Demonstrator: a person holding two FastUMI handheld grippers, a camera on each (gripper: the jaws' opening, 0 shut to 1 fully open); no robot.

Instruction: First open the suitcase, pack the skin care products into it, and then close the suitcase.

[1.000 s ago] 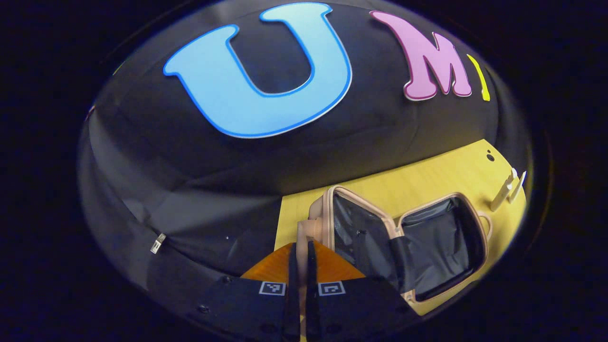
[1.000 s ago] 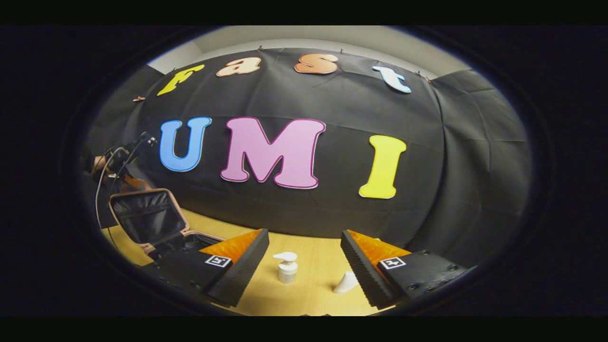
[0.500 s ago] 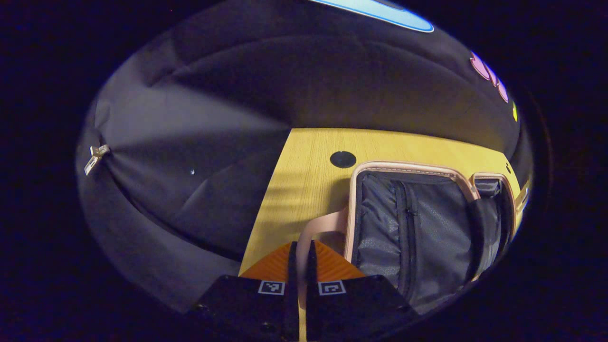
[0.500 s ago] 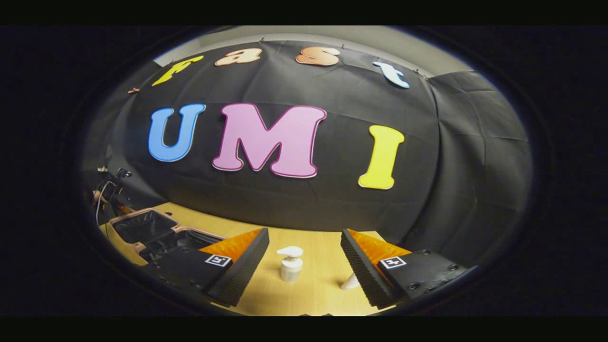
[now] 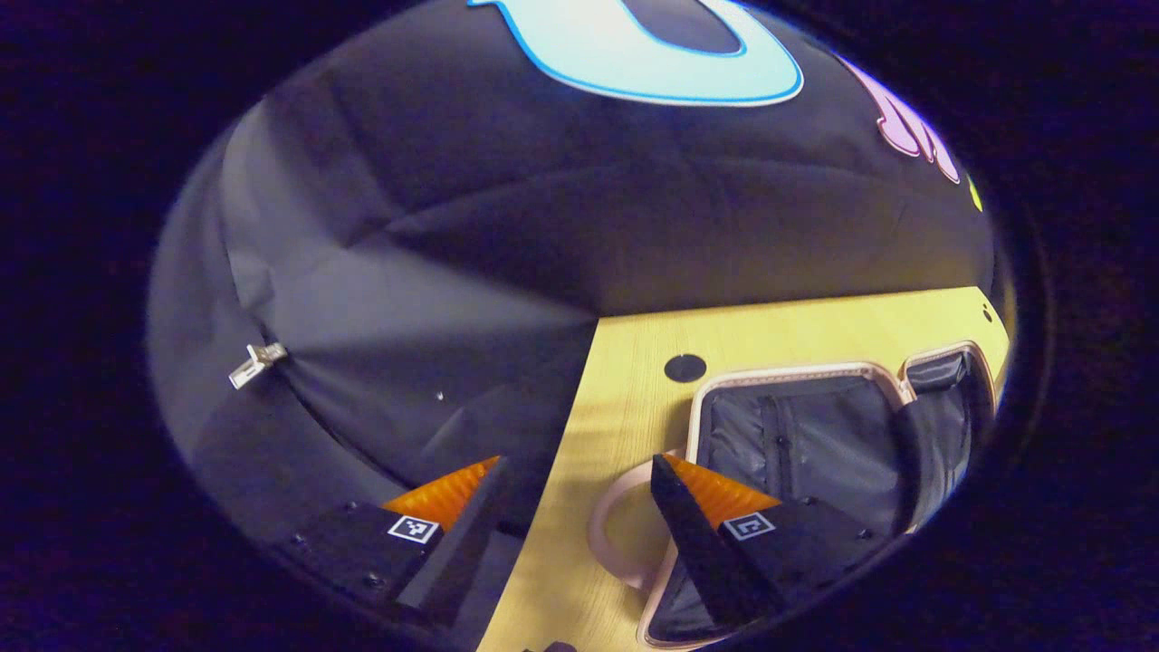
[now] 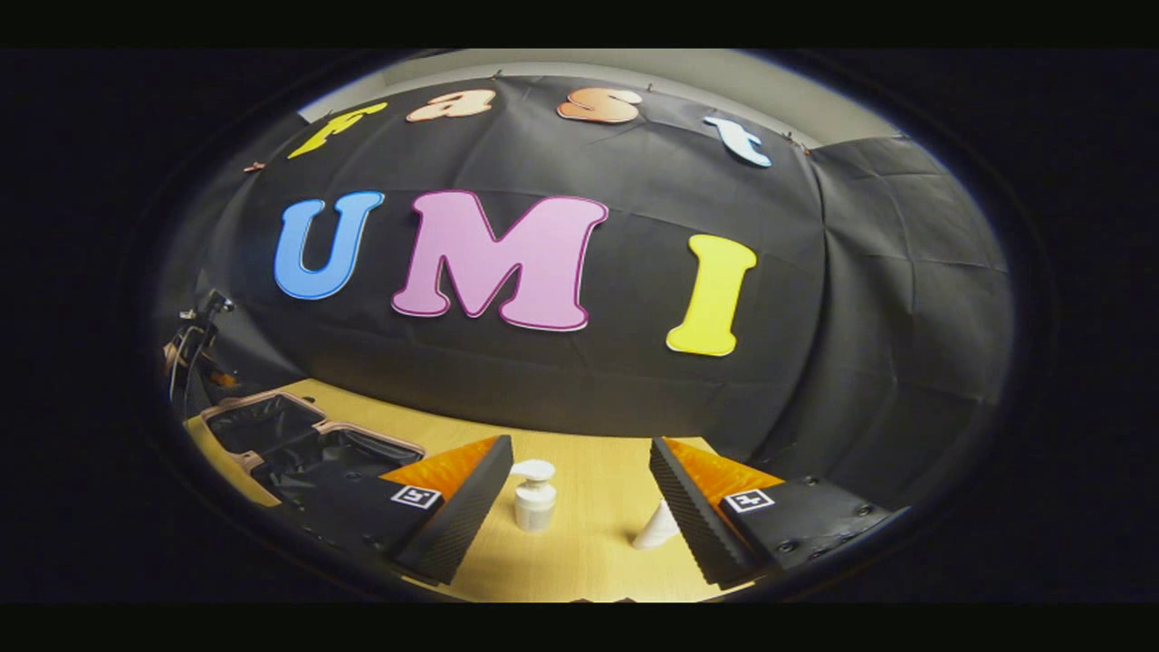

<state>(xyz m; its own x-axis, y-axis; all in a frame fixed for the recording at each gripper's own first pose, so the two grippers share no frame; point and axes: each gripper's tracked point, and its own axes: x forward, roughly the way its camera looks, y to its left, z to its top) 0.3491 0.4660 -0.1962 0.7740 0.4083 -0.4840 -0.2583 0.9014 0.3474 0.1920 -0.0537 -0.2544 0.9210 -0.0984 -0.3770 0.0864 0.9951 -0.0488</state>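
Observation:
The pink suitcase lies open flat on the yellow table, its dark lining up. My left gripper stands open above the table's left edge, with the suitcase's pink handle just beyond and between its fingers, untouched. In the right gripper view the open suitcase sits far left. My right gripper is open over the table, a white pump bottle stands upright ahead between its fingers, and a white tube leans beside the right finger.
A round black grommet sits in the tabletop behind the suitcase. The black cloth wall drops close behind the table and off its left edge. In the right gripper view a hand with the other gripper shows at the far left.
My left gripper has let go of the suitcase handle and opened. The lid went from upright to lying flat. The right gripper drifted slightly, bottle and tube shifting left in its view.

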